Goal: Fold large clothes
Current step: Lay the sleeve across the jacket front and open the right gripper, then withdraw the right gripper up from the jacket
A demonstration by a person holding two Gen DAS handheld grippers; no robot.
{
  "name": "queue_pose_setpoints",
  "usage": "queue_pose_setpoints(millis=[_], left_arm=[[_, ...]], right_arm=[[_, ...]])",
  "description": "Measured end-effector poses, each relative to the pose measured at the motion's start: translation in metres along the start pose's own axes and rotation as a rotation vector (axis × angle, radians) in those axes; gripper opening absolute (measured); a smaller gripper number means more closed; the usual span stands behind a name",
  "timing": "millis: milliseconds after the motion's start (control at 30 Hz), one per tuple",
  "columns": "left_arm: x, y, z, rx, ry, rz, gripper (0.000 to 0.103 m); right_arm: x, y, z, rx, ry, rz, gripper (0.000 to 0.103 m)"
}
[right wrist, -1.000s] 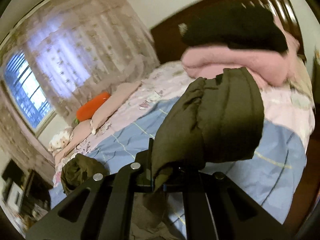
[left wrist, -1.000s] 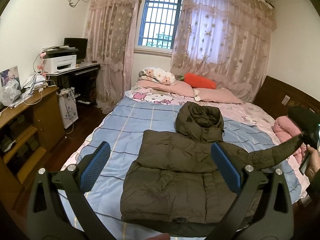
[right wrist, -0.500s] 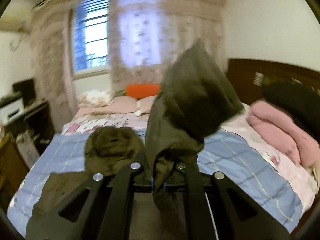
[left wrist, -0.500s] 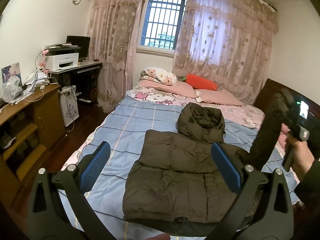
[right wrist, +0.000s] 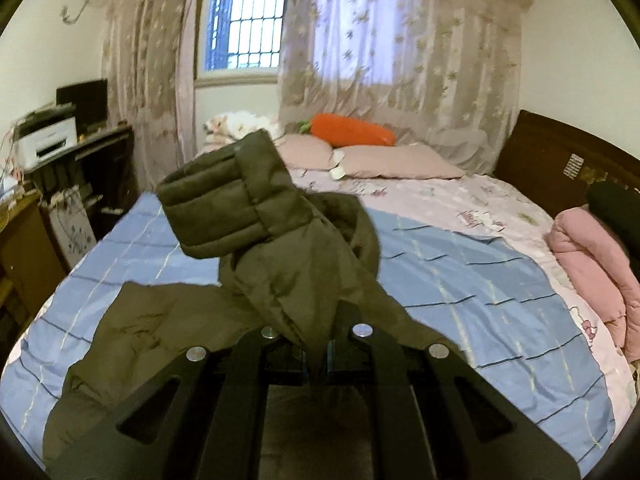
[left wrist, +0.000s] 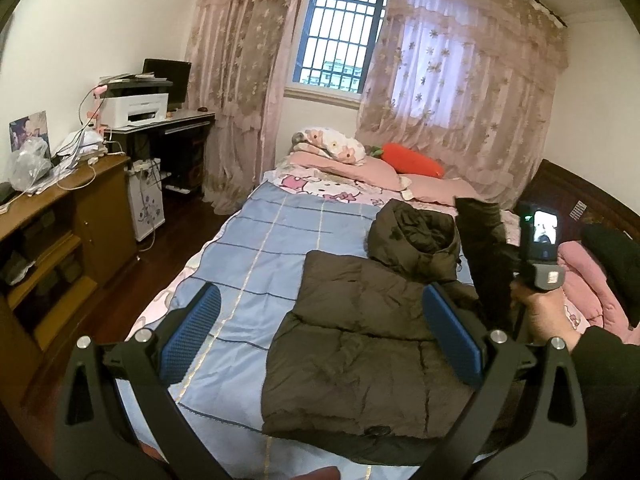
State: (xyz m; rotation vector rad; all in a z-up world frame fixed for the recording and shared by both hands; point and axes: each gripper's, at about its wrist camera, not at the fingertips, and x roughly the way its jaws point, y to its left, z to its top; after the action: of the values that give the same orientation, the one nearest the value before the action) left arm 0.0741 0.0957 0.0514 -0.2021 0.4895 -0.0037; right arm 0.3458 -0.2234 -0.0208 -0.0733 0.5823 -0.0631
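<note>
Olive jacket (left wrist: pixel 372 344) sleeve (right wrist: pixel 256 240) in right tongs (right wrist: pixel 318 360)

An olive hooded puffer jacket (left wrist: pixel 372 344) is seen spread flat on the blue checked bedsheet (left wrist: pixel 256 264), framed by the wide-apart blue-padded fingers (left wrist: pixel 192 332) of the left gripper (left wrist: pixel 320 336), while its sleeve (left wrist: pixel 486 264) is held raised at the right by the right gripper (left wrist: pixel 538 256).
</note>
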Motion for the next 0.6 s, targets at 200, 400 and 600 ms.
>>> queue_pose_setpoints(millis=[200,400,600], left_arm=[[0.006,0.010,0.000,-0.008,0.027,0.009,0.101],[0.006,0.013,0.002,-0.009,0.032,0.007,0.101],[0.005,0.017,0.003,-0.032,0.030,0.007,0.101]], right_arm=[[0.032,0.040,-0.018,-0.031,0.078,0.020,0.006],[0.059,0.054,-0.041,0.056,0.237,0.176,0.095],[0.019,0.085,-0.041,0.026,0.205,0.381,0.098]])
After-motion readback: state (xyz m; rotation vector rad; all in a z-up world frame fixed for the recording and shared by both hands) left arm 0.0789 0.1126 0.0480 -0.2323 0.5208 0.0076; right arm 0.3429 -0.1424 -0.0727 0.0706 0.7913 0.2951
